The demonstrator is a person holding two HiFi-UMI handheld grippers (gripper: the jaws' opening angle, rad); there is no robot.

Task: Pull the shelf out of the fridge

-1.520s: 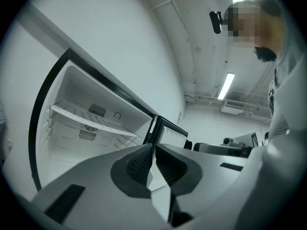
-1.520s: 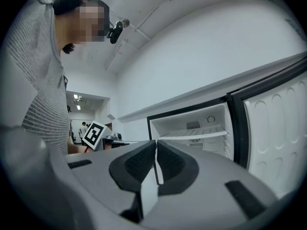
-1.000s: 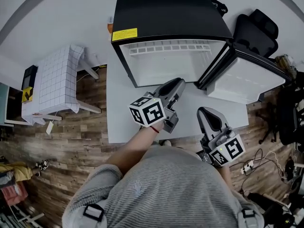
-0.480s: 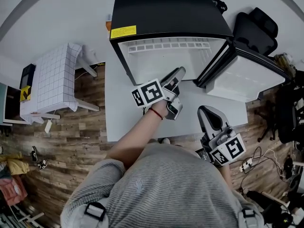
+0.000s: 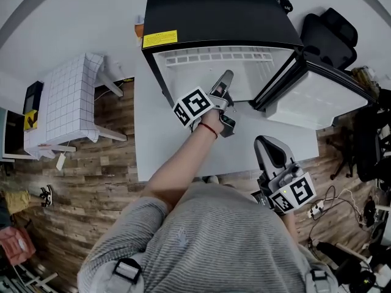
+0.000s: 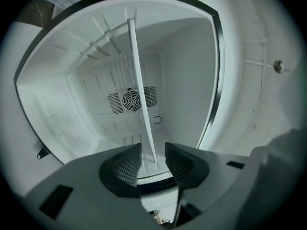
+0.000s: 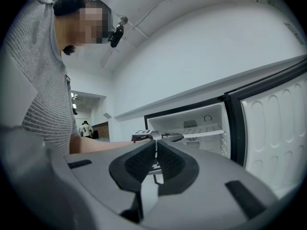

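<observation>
— While the left tongs [image 5: 225, 78] reach into the mouth of the fridge [image 5: 214, 11], how do their jaws stand?
— Wide apart; they have just been opening. In the left gripper view the shelf [image 6: 139, 90] runs edge-on through the gap, with neither pad pressing it.
— So where is the shelf?
— Inside the fridge, not drawn out. The door [image 5: 317, 99] hangs open on the right.
— And the right tongs [image 5: 269, 144]?
— Low, close to the person [image 5: 214, 243], jaws almost together, holding nothing.
</observation>
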